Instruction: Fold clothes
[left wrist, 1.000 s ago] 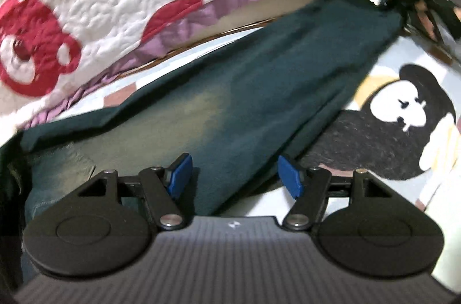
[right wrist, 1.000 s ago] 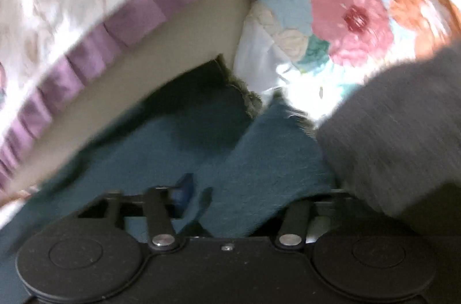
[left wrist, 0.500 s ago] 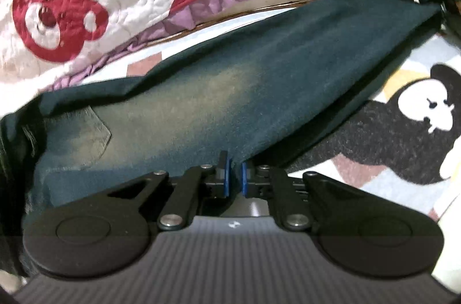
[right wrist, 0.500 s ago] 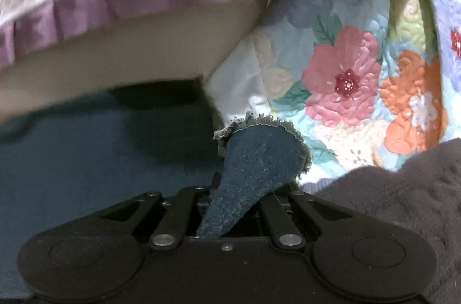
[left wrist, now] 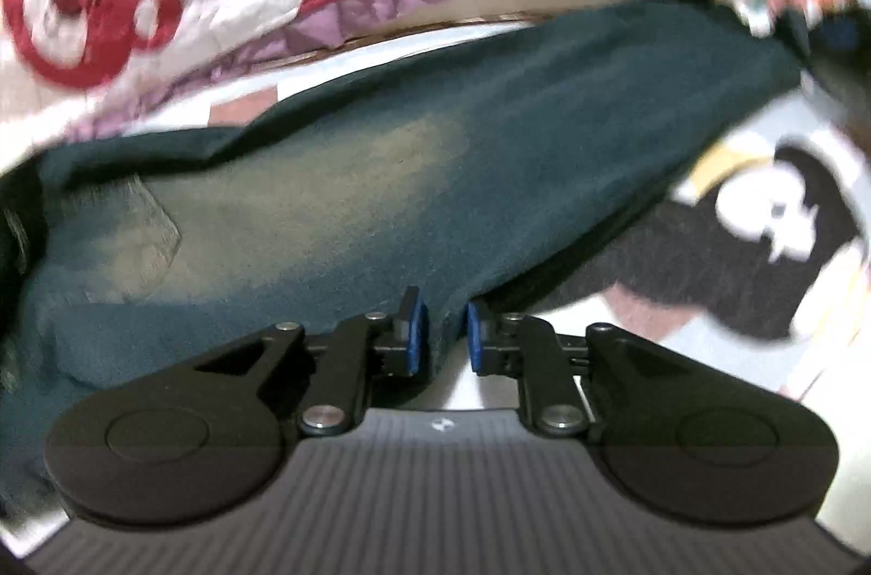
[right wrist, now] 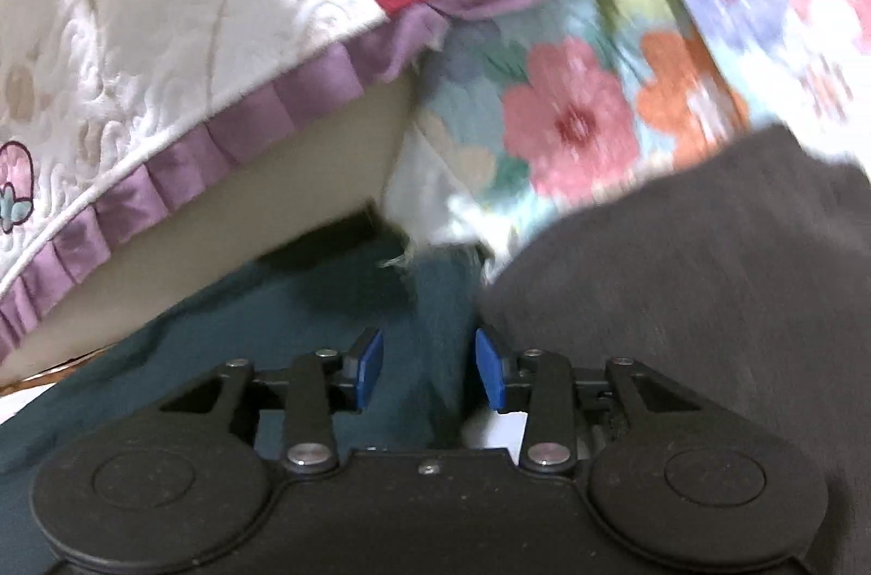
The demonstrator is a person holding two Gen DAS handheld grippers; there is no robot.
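The jeans point(left wrist: 381, 172) lie flat on the floor mat point(left wrist: 707, 346), stretching toward 2 o'clock. Both the left tongs point(left wrist: 442, 330) and right tongs point(right wrist: 427, 368) stand slightly parted over denim edges; they should pinch both layers before lifting evenly

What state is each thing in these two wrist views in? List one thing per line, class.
jeans: lying stretched out flat, folded lengthwise, hem frayed.
left gripper: open, jeans edge between the pads.
right gripper: open, jeans hem between the pads.
grey garment: heaped beside the hem.
bear quilt: draped, ruffle hanging.
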